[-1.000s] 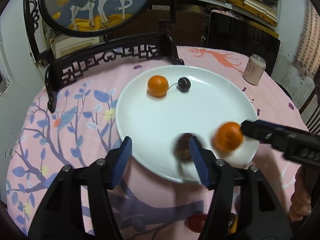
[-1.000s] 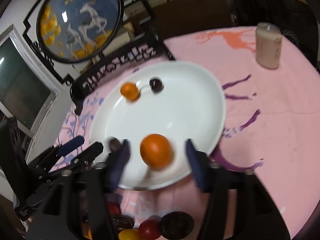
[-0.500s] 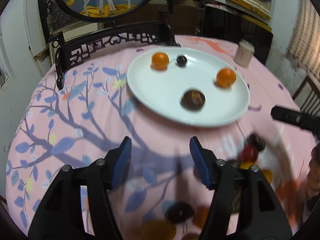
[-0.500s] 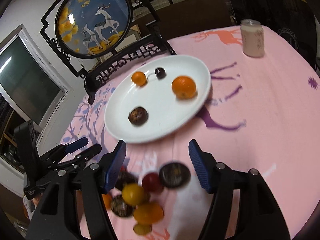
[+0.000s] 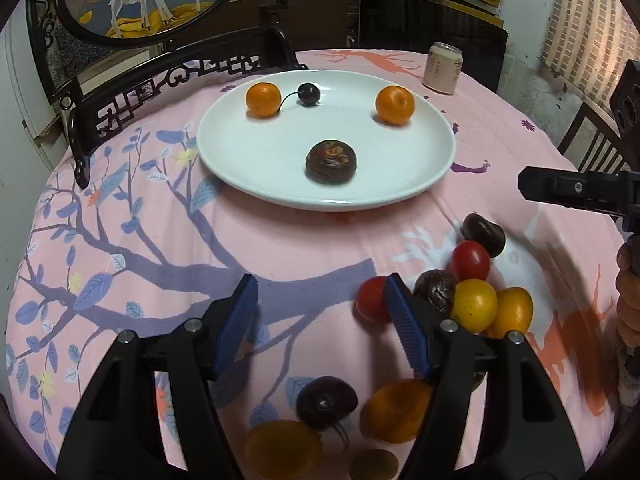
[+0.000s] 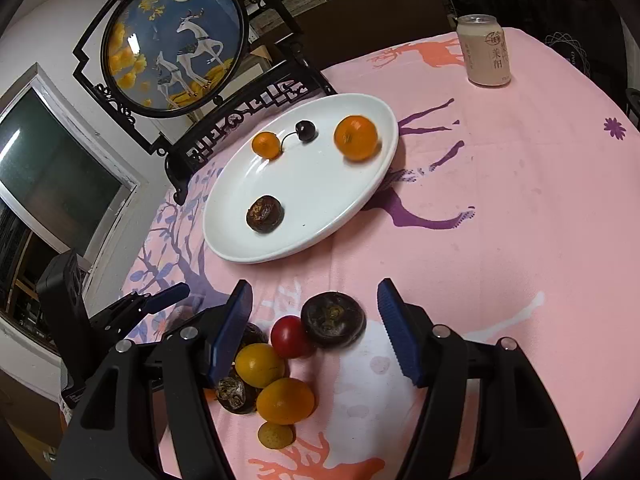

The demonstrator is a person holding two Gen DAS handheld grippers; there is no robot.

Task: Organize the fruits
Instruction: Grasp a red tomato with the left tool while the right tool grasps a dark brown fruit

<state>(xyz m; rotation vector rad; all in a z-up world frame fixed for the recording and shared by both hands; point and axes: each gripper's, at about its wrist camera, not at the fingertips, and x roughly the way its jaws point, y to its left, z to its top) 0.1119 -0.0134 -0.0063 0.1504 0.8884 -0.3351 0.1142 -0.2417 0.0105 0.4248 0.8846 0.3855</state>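
Note:
A white plate [image 5: 400, 184] [image 6: 320, 236] holds two oranges [image 5: 394, 105] [image 5: 263, 99], a dark cherry [image 5: 309, 93] and a dark brown fruit [image 5: 331, 161]. A pile of loose fruits lies on the pink cloth near me: a red tomato [image 5: 470, 261] [image 6: 291, 336], a yellow one [image 5: 474, 304] [image 6: 259, 364], dark brown ones [image 5: 483, 234] [image 6: 333, 319] and orange ones [image 6: 285, 400]. My left gripper [image 5: 322, 322] is open and empty above the cloth, left of the pile. My right gripper [image 6: 316, 328] is open and empty, over the pile.
A drink can [image 5: 443, 68] [image 6: 485, 50] stands behind the plate on the right. A black carved stand with a round deer picture [image 6: 176, 40] stands at the table's far left edge. A chair [image 5: 596, 148] is beyond the right edge.
Both grippers have pulled back from the plate toward the near side of the table. One orange and the dark brown fruit now lie on the plate. The fruit pile has come into view.

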